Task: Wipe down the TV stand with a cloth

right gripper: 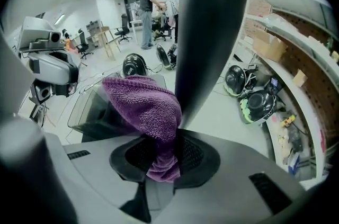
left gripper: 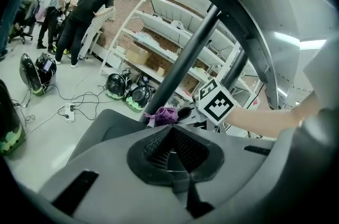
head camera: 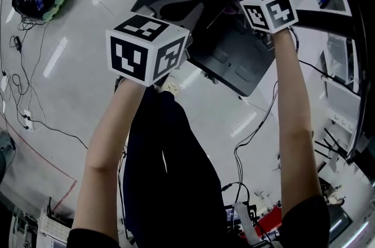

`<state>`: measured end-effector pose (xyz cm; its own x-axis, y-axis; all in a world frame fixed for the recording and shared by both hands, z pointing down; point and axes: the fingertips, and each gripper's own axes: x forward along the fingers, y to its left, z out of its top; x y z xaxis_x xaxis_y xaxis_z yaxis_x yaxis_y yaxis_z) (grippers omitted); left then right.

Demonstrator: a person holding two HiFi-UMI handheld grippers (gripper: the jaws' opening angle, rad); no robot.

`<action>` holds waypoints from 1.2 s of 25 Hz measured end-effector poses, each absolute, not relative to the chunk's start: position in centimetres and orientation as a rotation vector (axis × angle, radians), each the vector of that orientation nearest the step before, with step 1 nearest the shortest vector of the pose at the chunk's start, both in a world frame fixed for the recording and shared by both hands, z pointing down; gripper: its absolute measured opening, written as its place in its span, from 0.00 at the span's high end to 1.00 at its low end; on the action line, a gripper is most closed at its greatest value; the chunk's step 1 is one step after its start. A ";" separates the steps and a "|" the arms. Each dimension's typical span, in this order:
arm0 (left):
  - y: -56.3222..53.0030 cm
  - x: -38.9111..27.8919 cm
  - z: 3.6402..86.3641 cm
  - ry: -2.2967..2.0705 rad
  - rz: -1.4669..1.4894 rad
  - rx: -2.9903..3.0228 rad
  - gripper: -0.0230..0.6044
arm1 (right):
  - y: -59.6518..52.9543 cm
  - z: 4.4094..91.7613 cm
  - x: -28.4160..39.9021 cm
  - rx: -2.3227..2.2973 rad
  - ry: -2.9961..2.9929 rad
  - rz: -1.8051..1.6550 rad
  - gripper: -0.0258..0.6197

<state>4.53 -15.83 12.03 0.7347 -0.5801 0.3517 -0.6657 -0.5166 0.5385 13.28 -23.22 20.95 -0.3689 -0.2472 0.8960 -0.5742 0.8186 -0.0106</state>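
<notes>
Purple cloth (right gripper: 145, 112) noted clamped in right gripper (right gripper: 160, 157) jaws beside pole (right gripper: 212, 32), above base (head camera: 228, 53); left gripper (left gripper: 172, 151) jaws together, empty; judged best pressed flat and drawn along pole in overlapping strokes.

We count two grippers: the left gripper (left gripper: 172, 151) and the right gripper (right gripper: 161, 157). They carry two marker cubes (head camera: 146, 47). We see one purple cloth (right gripper: 143, 112) and one TV stand (head camera: 231, 56). In the left gripper view we count three black-and-green helmets (left gripper: 114, 85) and one white shelving unit (left gripper: 159, 32).
</notes>
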 end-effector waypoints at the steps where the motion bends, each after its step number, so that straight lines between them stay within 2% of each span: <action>1: -15.8 5.0 11.9 -0.924 0.168 2.271 0.95 | -23.0 21.0 13.8 0.621 -1.957 0.397 0.81; 30: -11.0 16.8 11.8 -0.626 0.222 2.334 0.95 | -14.9 21.4 30.6 0.836 -1.749 0.475 0.81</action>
